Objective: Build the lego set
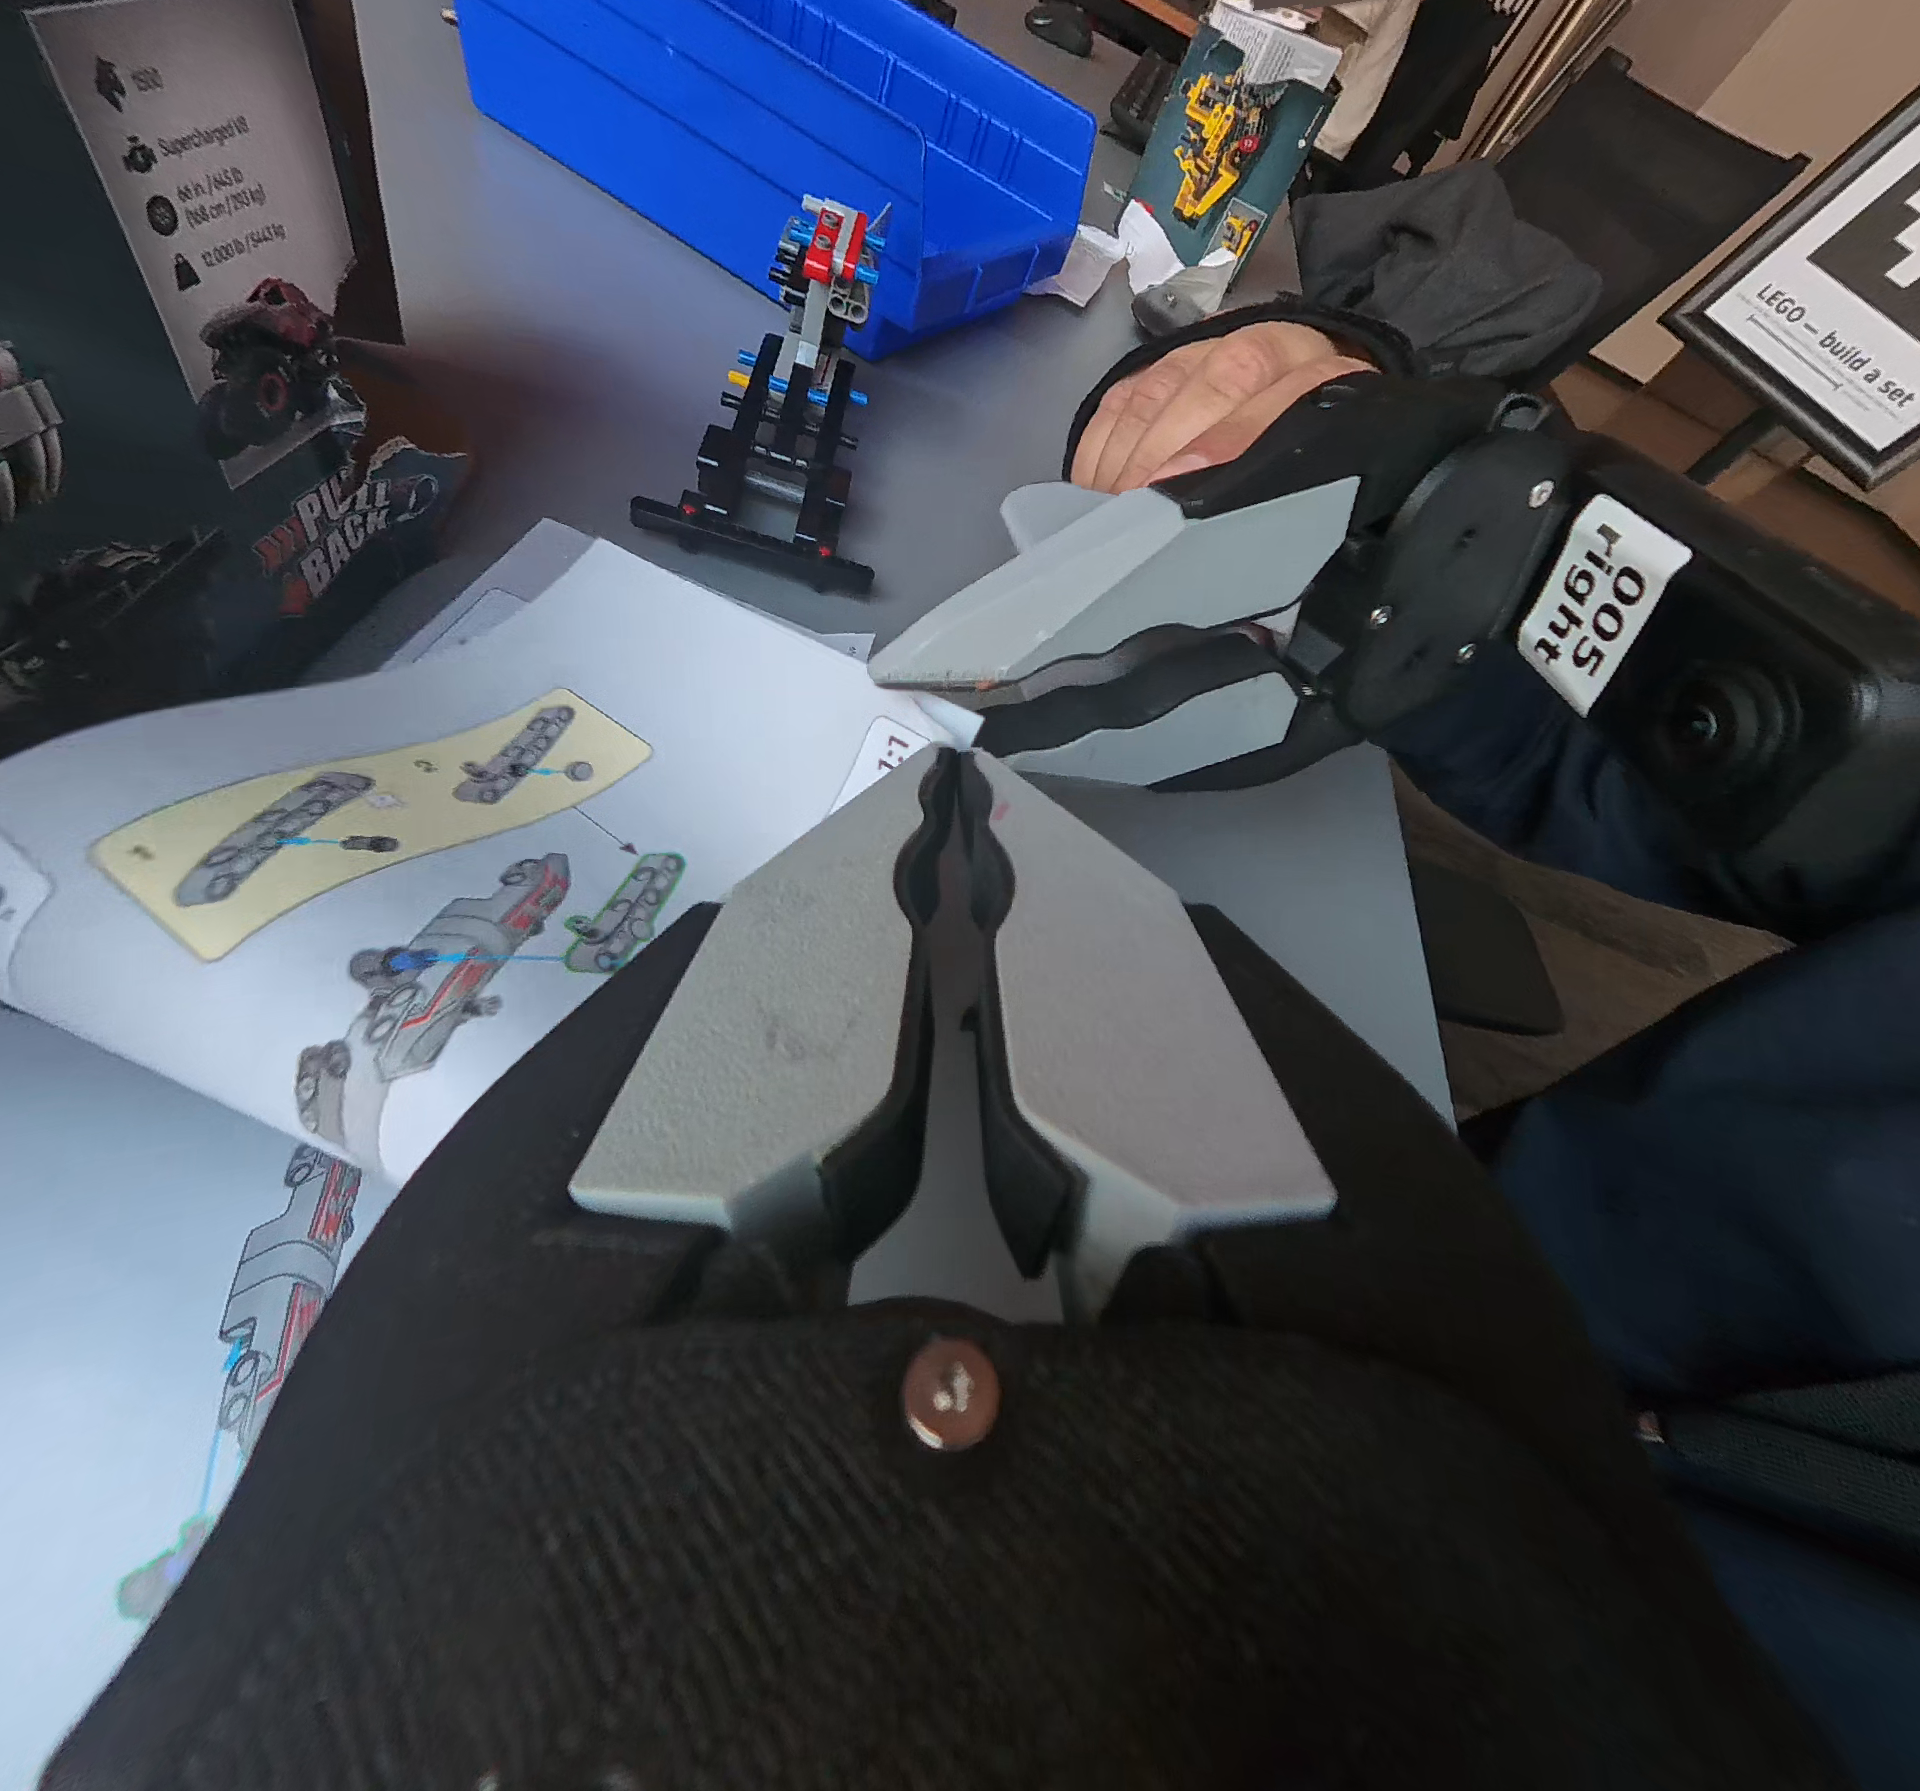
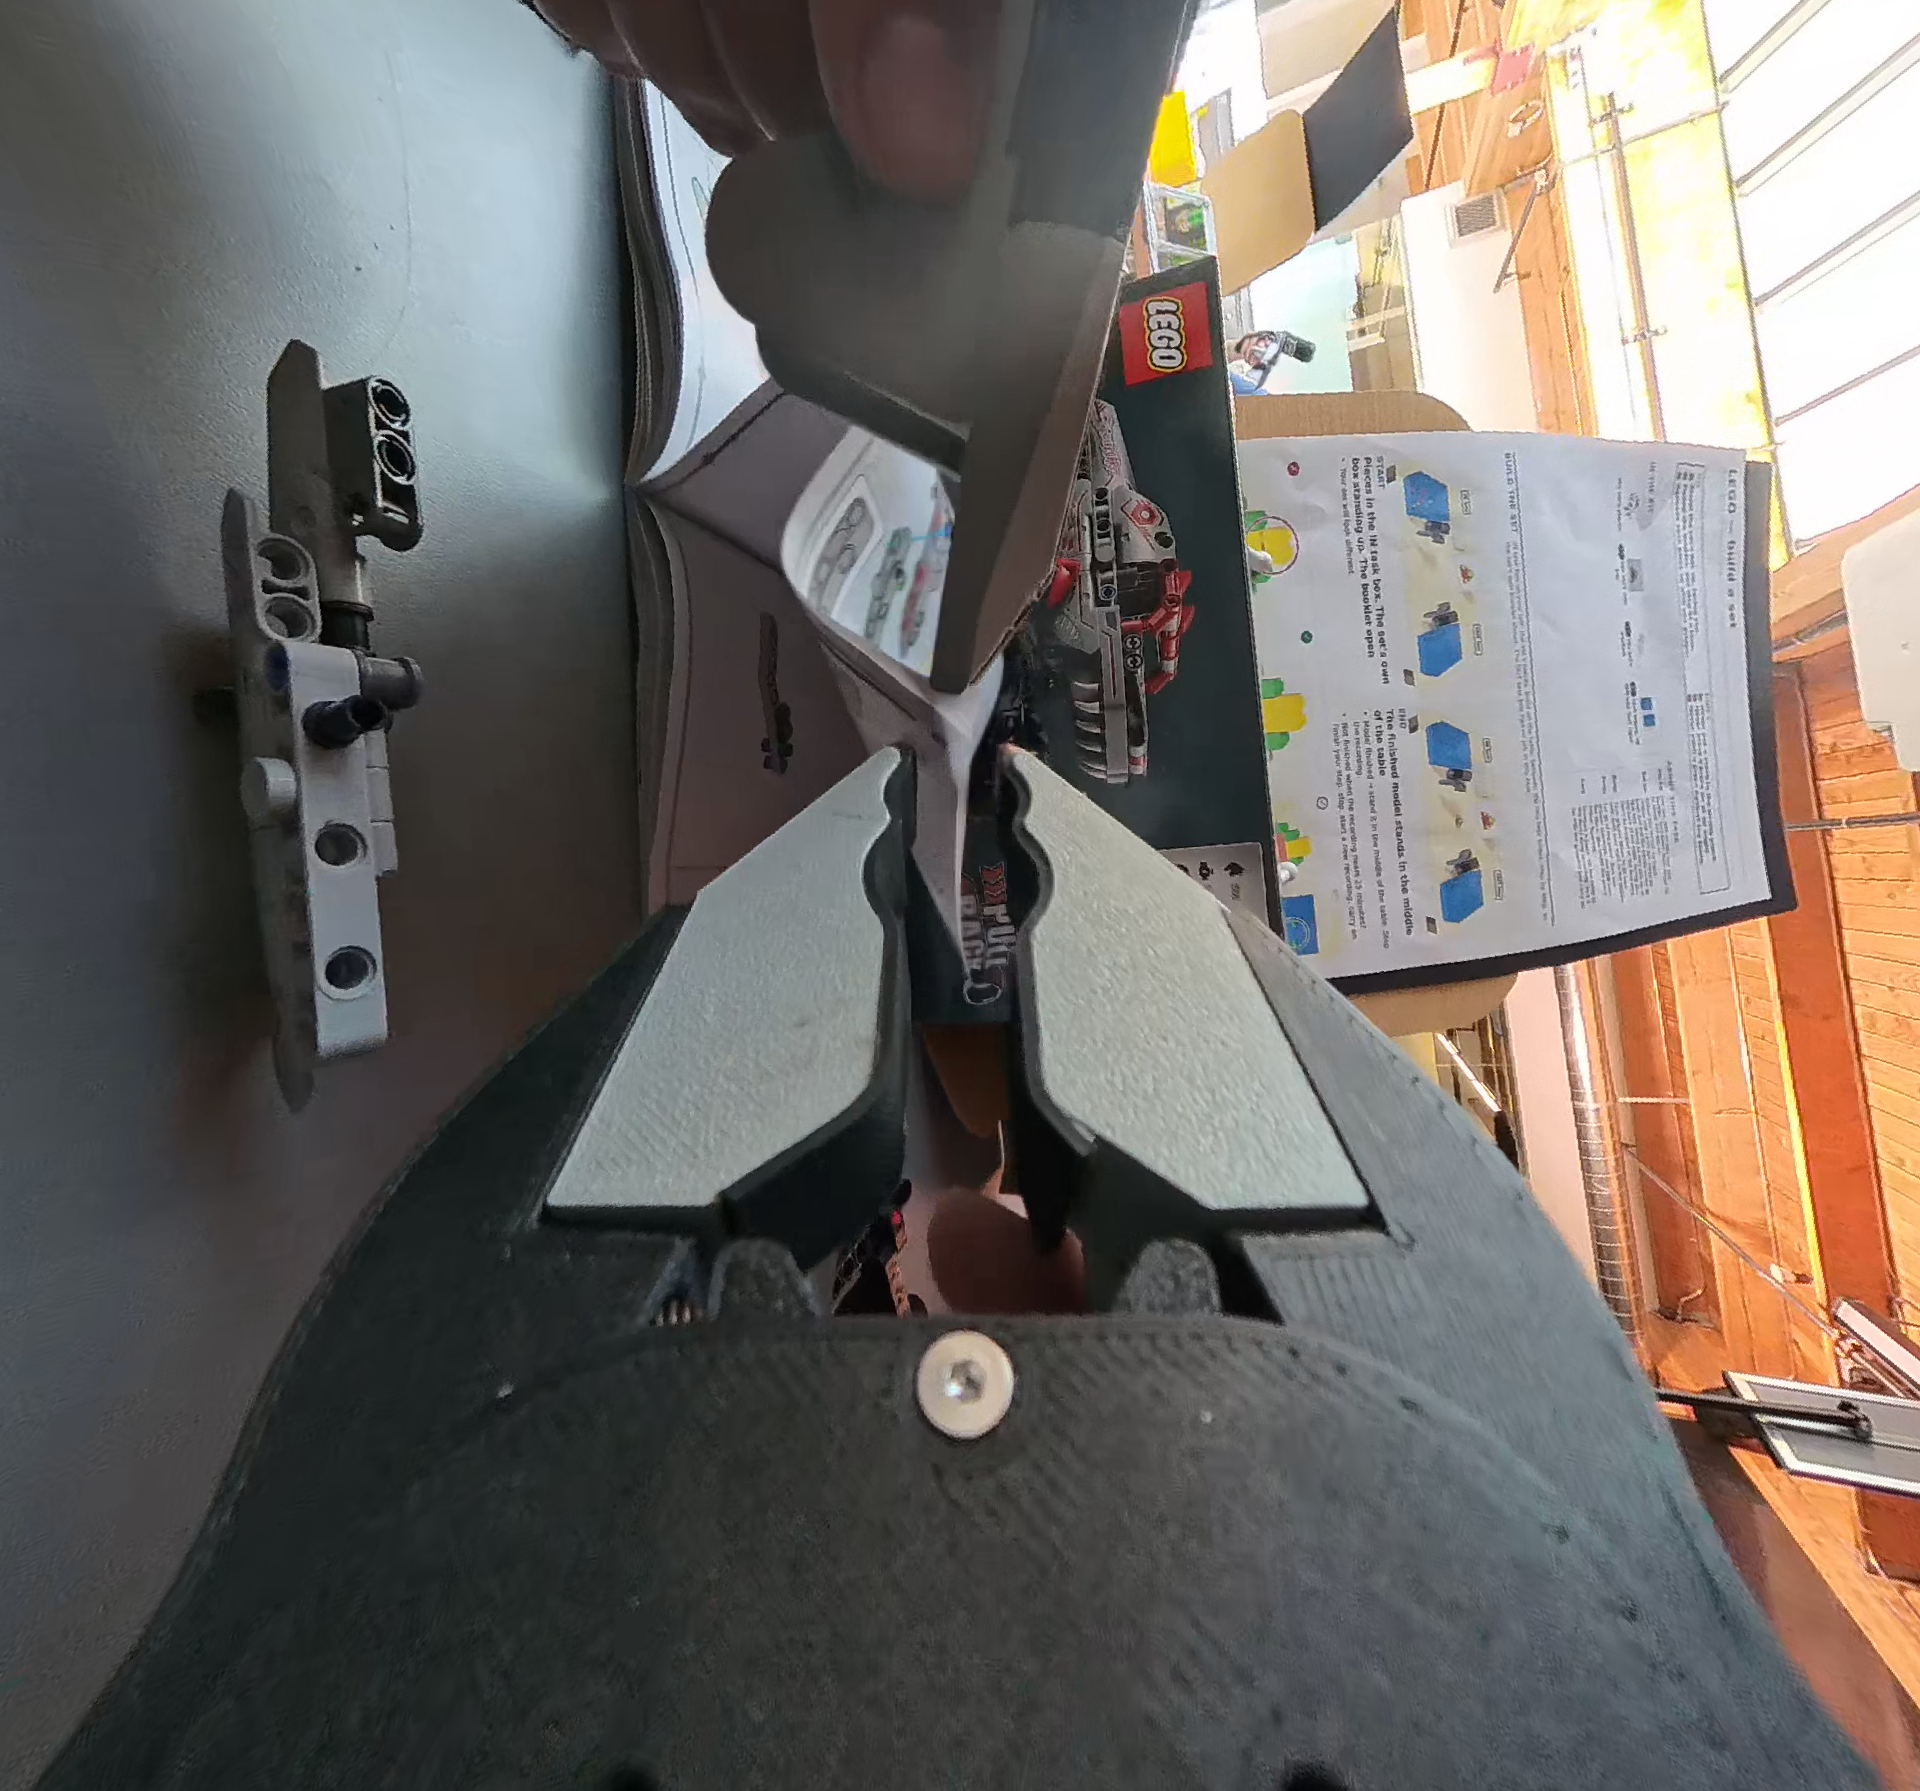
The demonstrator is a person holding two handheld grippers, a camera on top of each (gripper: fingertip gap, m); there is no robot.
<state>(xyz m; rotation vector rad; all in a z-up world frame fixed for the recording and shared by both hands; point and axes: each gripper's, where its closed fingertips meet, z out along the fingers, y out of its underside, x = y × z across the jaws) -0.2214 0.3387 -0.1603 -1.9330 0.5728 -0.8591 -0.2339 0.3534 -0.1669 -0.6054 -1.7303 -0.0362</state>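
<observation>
The instruction booklet (image 1: pixel 499 806) lies open on the grey table (image 1: pixel 582 328). My left gripper (image 1: pixel 951 762) is shut on the corner of a page (image 2: pixel 961 733) and lifts it. My right gripper (image 2: pixel 958 785) is slightly open, with that page corner between its fingers; it also shows in the left wrist view (image 1: pixel 940 692), coming in from the right. The left gripper (image 2: pixel 966 671) shows from above in the right wrist view. A part-built black, red and blue model (image 1: pixel 779 411) stands beyond the booklet. A grey and white beam assembly (image 2: pixel 312 702) lies on the table.
The dark set box (image 1: pixel 156 235) stands at the left, also in the right wrist view (image 2: pixel 1174 598). A blue bin (image 1: pixel 727 79) sits behind the model, with another set box (image 1: pixel 1216 152) beside it. A framed sheet (image 2: pixel 1507 681) stands off the table. Both grippers' tips are close together, under 4 cm apart.
</observation>
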